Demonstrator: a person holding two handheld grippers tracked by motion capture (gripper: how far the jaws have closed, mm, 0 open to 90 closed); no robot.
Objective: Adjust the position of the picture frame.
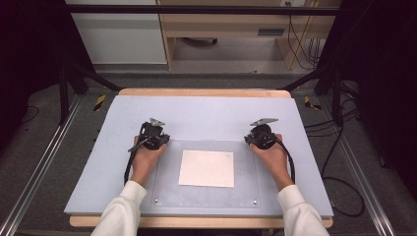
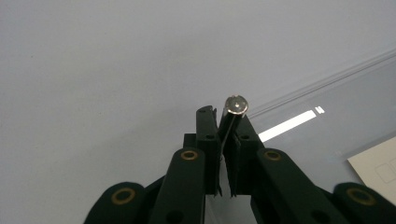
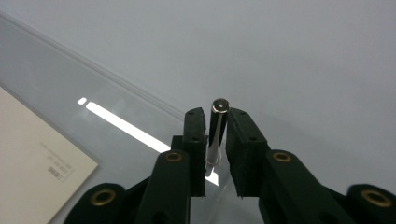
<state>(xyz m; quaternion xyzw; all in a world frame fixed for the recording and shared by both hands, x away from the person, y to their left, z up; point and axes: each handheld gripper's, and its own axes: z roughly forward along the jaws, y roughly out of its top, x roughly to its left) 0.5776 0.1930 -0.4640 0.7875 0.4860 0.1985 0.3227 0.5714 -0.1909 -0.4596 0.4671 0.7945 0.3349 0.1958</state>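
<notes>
A clear acrylic plate [image 1: 167,189] lies on the pale blue mat with a white sheet of paper [image 1: 206,168] in its middle. My left gripper [image 1: 156,137] stands at the plate's far left corner, held by a hand. In the left gripper view, the left gripper [image 2: 229,115] is shut on an upright pin with a round silver head [image 2: 236,105]. My right gripper [image 1: 261,137] is at the far right corner. In the right gripper view, the right gripper [image 3: 216,115] is shut on a slim dark-topped pin [image 3: 220,106] with a silver lower shaft.
Two small screws [image 1: 156,200] [image 1: 254,201] mark the plate's near corners. The mat [image 1: 206,115] covers a wooden table with bare room beyond the plate. Cables trail from both grippers. Black frame bars and floor cables surround the table.
</notes>
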